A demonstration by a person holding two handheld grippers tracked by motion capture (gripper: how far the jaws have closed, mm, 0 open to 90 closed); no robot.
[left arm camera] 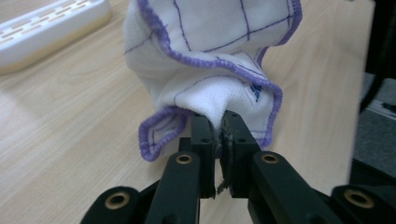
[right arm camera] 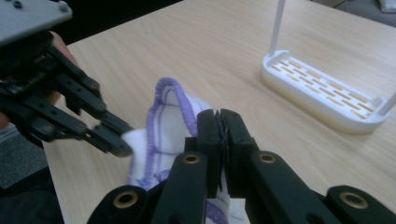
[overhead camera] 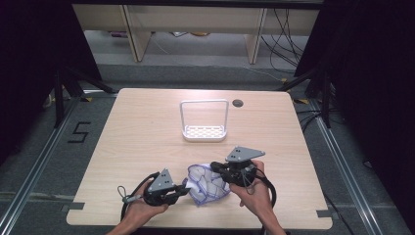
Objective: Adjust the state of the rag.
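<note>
A white cloth with purple stitched edges is lying bunched on the near part of the wooden table, stretching roughly left to right between two tools. The left tool is pinching a fold at the cloth's left end, jaws clamped. The right tool is gripping its right edge, jaws fully together. A white rack is standing farther back.
</note>
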